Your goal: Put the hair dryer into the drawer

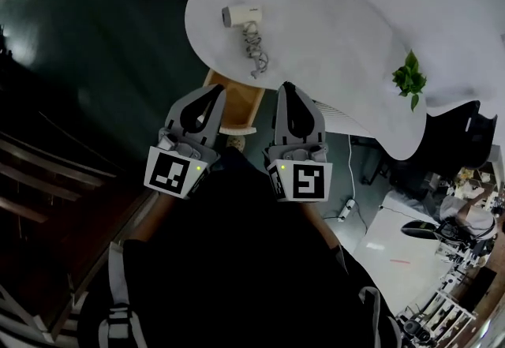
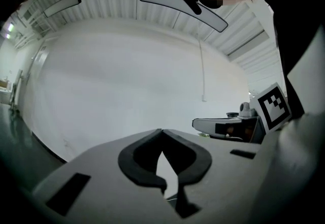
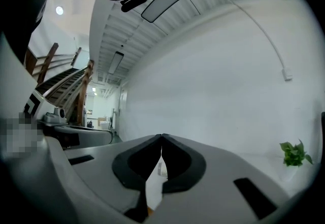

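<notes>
Hair dryer [image 1: 239, 16] on the white table [image 1: 331, 39], apart from the wooden drawer [image 1: 237, 99].

Hair dryer [image 1: 239, 16] on the table [image 1: 331, 23], plant [image 1: 409, 80] far right of it, left tongs [image 1: 211, 91] beside right tongs [image 1: 286, 88] nearer.

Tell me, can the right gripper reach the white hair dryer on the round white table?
Probably yes. The white hair dryer lies uncovered on the round white table, with nothing standing between it and the right gripper. That gripper is apart from it, jaws shut, so they must open first.
</notes>
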